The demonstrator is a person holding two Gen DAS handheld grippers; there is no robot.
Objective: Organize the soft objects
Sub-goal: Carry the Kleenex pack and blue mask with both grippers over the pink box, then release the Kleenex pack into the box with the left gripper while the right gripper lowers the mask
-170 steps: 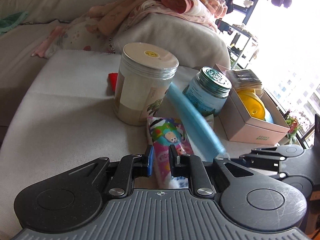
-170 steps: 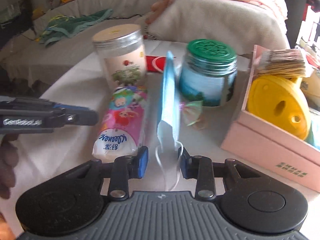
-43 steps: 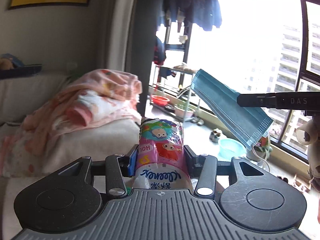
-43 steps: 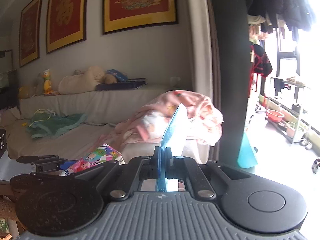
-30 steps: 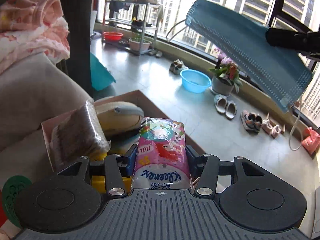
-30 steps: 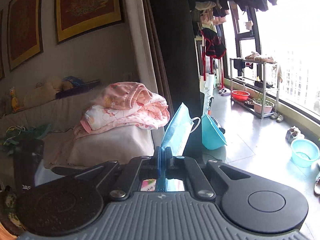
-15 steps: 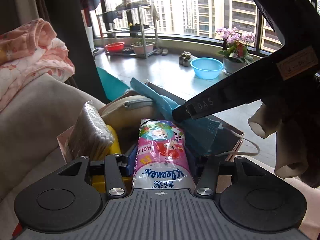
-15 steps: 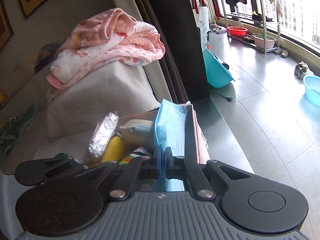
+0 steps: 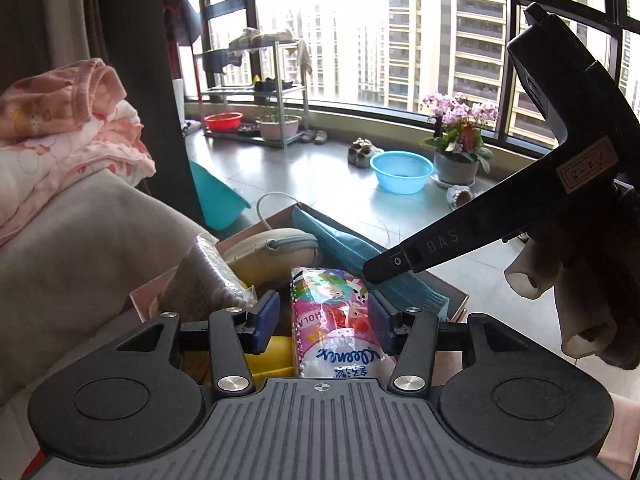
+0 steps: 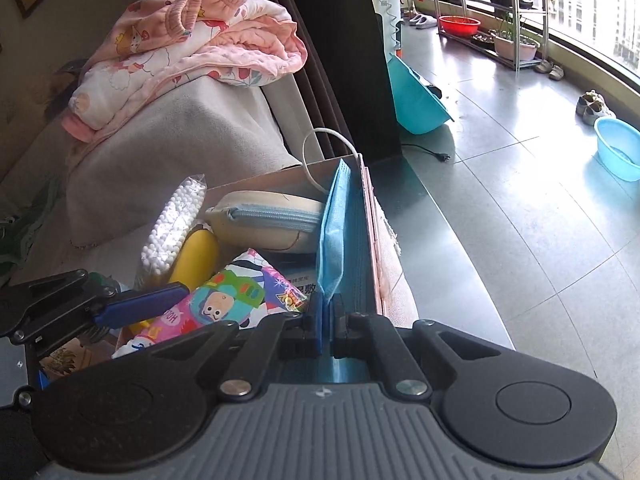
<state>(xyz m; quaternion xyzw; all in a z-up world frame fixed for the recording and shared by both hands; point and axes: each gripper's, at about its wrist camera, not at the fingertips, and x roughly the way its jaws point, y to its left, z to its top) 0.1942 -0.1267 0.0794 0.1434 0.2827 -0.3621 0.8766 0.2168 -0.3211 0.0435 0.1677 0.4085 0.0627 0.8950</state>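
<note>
My left gripper point(image 9: 323, 320) is open over the pink box point(image 9: 454, 302). The colourful tissue pack point(image 9: 340, 320) lies loose between its blue pads point(image 9: 266, 320), resting in the box; it also shows in the right wrist view point(image 10: 216, 300). My right gripper point(image 10: 327, 320) is shut on the blue face mask point(image 10: 334, 236), which stands on edge inside the box against its right wall point(image 10: 370, 216). The mask also shows in the left wrist view point(image 9: 352, 246), under the right gripper's body.
The box also holds a cream zip pouch point(image 10: 268, 220), a bag of white beads point(image 10: 168, 228) and a yellow object point(image 10: 196, 256). A sofa arm with pink bedding point(image 10: 188, 44) is behind. Floor, a blue basin point(image 9: 401, 171) and flowers point(image 9: 460, 128) lie beyond.
Both grippers carried their items from the table to the box and lowered them in. In the last half second the left jaws opened and let go of the tissue pack.
</note>
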